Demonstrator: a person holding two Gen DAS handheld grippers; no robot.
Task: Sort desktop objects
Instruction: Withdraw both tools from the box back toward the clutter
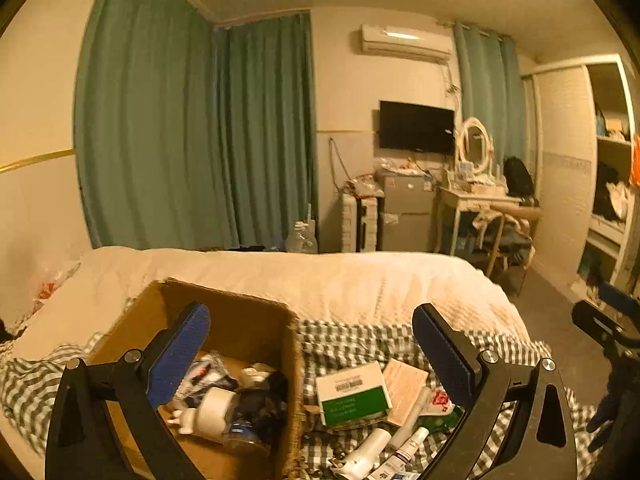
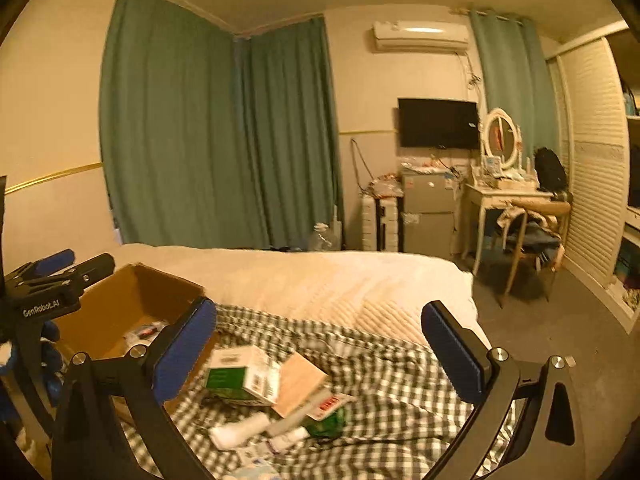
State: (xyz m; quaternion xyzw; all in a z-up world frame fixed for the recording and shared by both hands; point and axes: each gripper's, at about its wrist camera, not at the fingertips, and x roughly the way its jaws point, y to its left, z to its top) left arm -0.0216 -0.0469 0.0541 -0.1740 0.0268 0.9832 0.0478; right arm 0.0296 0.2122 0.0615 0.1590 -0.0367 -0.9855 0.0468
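Observation:
A brown cardboard box (image 1: 244, 320) sits on a bed and holds a white tape roll (image 1: 214, 410), a dark bundle and packets. To its right, on a green checked cloth (image 1: 352, 336), lie a green-and-white carton (image 1: 354, 394), a tan card (image 1: 404, 390) and white tubes (image 1: 370, 452). My left gripper (image 1: 312, 354) hangs open over the box's right wall with nothing between its blue pads. My right gripper (image 2: 320, 354) is open and empty above the same carton (image 2: 240, 378), card (image 2: 300, 382) and tubes (image 2: 240, 430). The box (image 2: 132, 300) shows at left there.
The left gripper's black frame (image 2: 48, 292) fills the left edge of the right wrist view. A white quilt (image 1: 320, 280) covers the far bed. Beyond stand green curtains (image 1: 192, 140), a small fridge (image 1: 406, 212), a dressing table (image 1: 476, 200) with chair, and grey floor (image 1: 556, 320) at right.

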